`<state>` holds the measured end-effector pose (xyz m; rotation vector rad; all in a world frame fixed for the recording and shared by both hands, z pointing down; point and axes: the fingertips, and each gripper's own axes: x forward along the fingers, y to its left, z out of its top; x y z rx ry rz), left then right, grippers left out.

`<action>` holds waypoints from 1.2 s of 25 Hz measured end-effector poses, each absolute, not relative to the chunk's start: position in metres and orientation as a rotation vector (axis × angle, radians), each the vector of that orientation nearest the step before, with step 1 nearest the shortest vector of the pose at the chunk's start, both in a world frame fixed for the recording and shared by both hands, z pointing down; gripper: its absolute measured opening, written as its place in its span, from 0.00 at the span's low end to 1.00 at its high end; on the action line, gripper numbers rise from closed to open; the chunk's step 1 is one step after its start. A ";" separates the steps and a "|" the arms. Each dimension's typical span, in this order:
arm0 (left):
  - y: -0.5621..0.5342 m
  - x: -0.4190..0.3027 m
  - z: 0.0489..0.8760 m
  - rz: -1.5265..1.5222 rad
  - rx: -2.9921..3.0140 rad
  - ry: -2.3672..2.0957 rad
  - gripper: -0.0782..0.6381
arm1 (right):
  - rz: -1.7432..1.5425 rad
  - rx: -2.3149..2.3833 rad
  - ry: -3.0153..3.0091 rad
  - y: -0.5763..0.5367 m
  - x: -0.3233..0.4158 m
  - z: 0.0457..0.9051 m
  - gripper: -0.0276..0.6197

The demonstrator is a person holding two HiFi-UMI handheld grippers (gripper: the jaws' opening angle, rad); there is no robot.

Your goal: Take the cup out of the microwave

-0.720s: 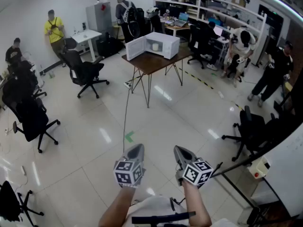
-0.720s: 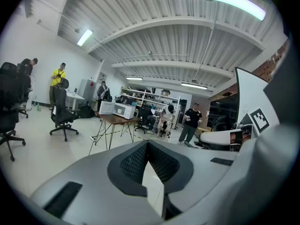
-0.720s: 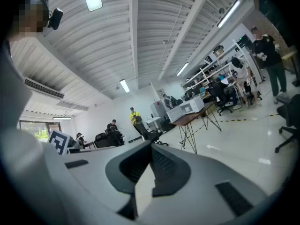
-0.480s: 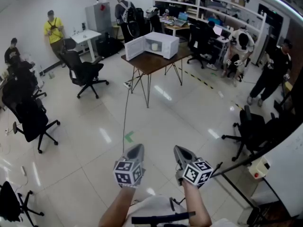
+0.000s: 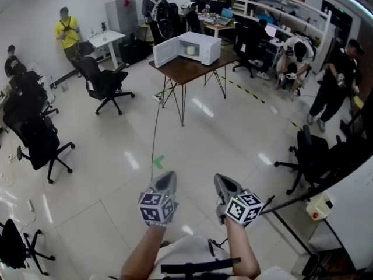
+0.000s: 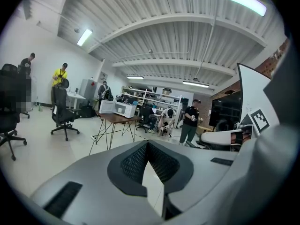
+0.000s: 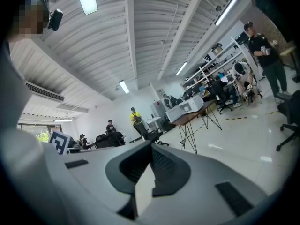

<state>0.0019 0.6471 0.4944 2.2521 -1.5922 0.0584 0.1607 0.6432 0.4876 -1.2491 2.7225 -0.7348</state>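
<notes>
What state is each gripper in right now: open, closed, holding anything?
Left gripper: closed, jaws together, holding nothing.
Right gripper: closed, jaws together, holding nothing.

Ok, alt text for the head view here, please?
The left gripper and right gripper, both shut and empty, are held out low over a glossy office floor. Far ahead, a white microwave with its door open sits on a brown table, a cup inside.
</notes>
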 end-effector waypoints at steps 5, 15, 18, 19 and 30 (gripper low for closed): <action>0.645 0.014 0.499 0.062 2.231 -1.610 0.11 | -0.756 -1.222 2.725 0.638 0.173 0.492 0.04; 0.641 0.032 0.518 0.096 2.197 -1.619 0.11 | -0.825 -1.189 2.728 0.628 0.187 0.516 0.04; 0.627 0.034 0.522 0.091 2.194 -1.616 0.11 | -0.830 -1.181 2.732 0.615 0.187 0.521 0.04; 0.621 0.035 0.524 0.090 2.192 -1.614 0.11 | -0.831 -1.182 2.733 0.609 0.188 0.522 0.04; 0.521 0.031 0.525 0.066 2.204 -1.575 0.11 | -0.843 -1.216 2.718 0.515 0.183 0.522 0.04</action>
